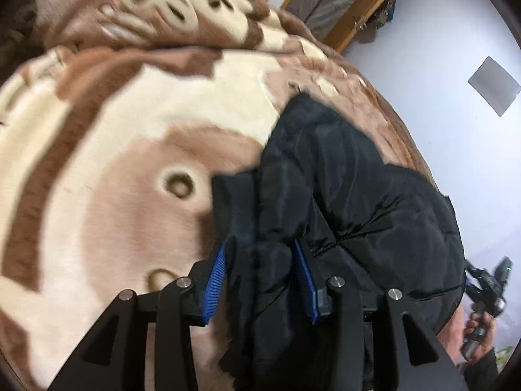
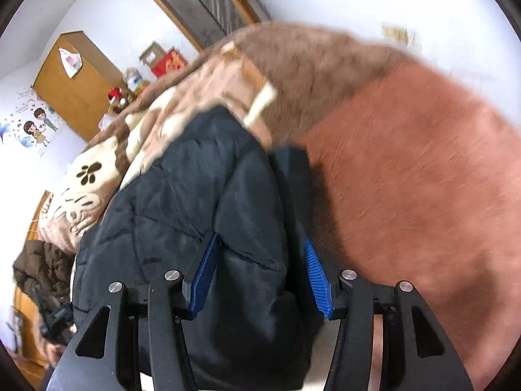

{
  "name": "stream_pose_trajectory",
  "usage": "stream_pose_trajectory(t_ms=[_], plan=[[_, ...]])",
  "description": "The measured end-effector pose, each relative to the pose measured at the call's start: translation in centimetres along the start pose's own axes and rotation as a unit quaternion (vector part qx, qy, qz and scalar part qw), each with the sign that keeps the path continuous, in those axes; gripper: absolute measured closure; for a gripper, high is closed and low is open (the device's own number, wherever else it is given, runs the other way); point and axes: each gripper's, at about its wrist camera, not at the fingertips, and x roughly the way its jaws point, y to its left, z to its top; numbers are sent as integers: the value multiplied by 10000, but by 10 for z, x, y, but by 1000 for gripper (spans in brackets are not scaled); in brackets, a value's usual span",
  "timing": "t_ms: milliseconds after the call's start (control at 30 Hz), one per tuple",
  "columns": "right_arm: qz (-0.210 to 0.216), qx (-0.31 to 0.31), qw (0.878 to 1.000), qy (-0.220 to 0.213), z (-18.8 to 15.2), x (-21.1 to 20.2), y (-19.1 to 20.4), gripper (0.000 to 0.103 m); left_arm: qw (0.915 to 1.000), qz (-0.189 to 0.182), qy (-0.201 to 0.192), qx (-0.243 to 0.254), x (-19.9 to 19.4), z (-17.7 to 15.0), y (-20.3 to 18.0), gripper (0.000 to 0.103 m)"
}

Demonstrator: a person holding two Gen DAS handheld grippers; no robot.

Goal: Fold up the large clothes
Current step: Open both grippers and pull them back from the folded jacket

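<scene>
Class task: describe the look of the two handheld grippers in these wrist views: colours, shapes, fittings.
Both match. The left gripper and right gripper each have matte black angular linkage arms with triangular cut-outs, joined by round silver pivot pins. Each finger ends in a bright blue ribbed pad. No cables or markings show up close.

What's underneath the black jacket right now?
The black jacket lies on a brown-and-cream blanket covering the bed; whatever is beneath the blanket is hidden.
</scene>
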Motion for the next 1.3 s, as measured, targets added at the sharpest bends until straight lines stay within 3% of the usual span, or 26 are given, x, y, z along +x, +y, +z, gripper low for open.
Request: stream_pose_trajectory(t_ms=[100, 167, 333, 433, 500, 700, 833, 1300], plan=[[-86, -141, 9988, -457, 4, -26, 16, 50, 9989, 111, -454, 12, -27, 6, -5, 60], [-120, -548, 9976, -404, 2, -21, 38, 50, 9984, -66, -547, 92, -33, 9, -19, 60], [-448, -1258, 9910, 122, -12, 31, 66, 50, 9933, -88, -396, 1078, -5, 5, -80, 60], [-623, -1261, 9896, 289, -18, 59, 52, 50, 9917, 195, -82, 1271, 28, -5, -88, 60], [-680, -1350, 9882, 232, -19, 59, 53, 50, 9911, 267, -106, 1300, 35, -10, -88, 60], [-679, -1433, 9873, -31, -33, 17, 74, 50, 9914, 296, -191, 1257, 10, -16, -87, 60], [-545, -1493, 9872, -107, -64, -13, 94, 50, 9896, 200, -364, 1381, -26, -36, -93, 60], [-461, -1477, 9879, -130, -183, -124, 145, 50, 9838, 159, -251, 1765, -138, -155, -121, 54]])
